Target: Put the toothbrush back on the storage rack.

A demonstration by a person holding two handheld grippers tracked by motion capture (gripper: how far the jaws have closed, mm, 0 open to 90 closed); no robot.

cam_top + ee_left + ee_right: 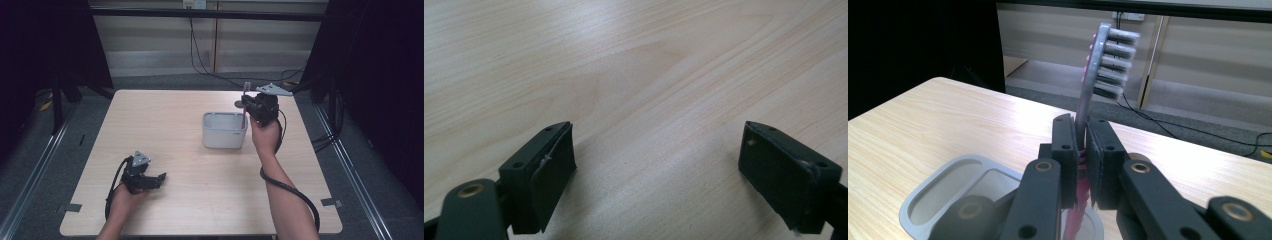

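My right tongs [1080, 165] pinch the toothbrush [1100, 60] upright, handle pointing down into the grey tub [223, 131] directly beneath; my left tongs [656, 175] rest wide open, empty, well apart.

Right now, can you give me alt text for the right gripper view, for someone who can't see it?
The right claw is shut on a toothbrush with a pink handle, holding it upright, bristle head on top, above a grey container. A light wooden table stretches behind, with a pale wall and trailing cables beyond it.
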